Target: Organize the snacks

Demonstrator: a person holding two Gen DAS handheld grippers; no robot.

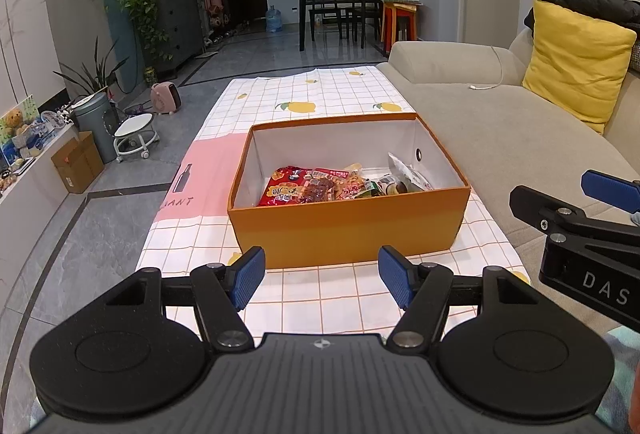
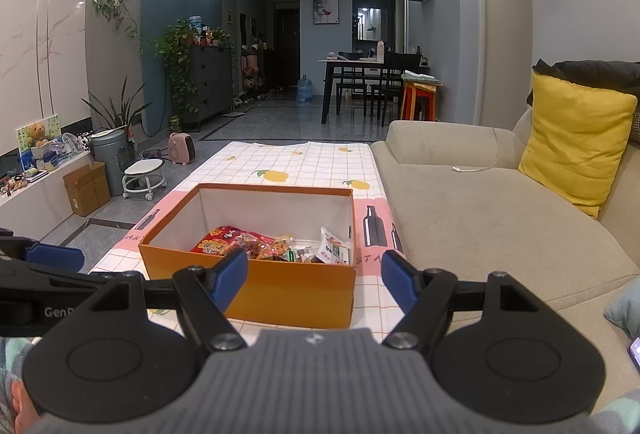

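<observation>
On a low table draped in a white grid-patterned cloth with lemon prints [image 1: 340, 89], an open orange cardboard box with a white interior [image 1: 348, 222] sat just beside a beige fabric sofa [image 1: 500, 121]. Inside it lay a heap of packaged snacks: a red crinkled snack packet with yellow lettering [image 1: 282, 189] at the 9 o'clock side, smaller red and yellow wrappers at the centre, and a white plastic pouch [image 1: 408, 173] tilted against the wall toward 3 o'clock.

Short of the box, toward 6 o'clock, the left gripper [image 1: 321, 278] hovered level above the cloth, its blue-padded fingers [image 1: 249, 276] spread wide, gripping nothing and touching nothing. The right gripper [image 2: 314, 280], seen from its own camera, hung at the box's near wall, equally wide apart and empty, one blue pad crossing the orange front wall in view. From the left camera it appeared at 3 o'clock, angled inward toward the box, over the sofa's edge. A yellow square cushion [image 1: 576, 61] leaned on the sofa back at 2 o'clock.
</observation>
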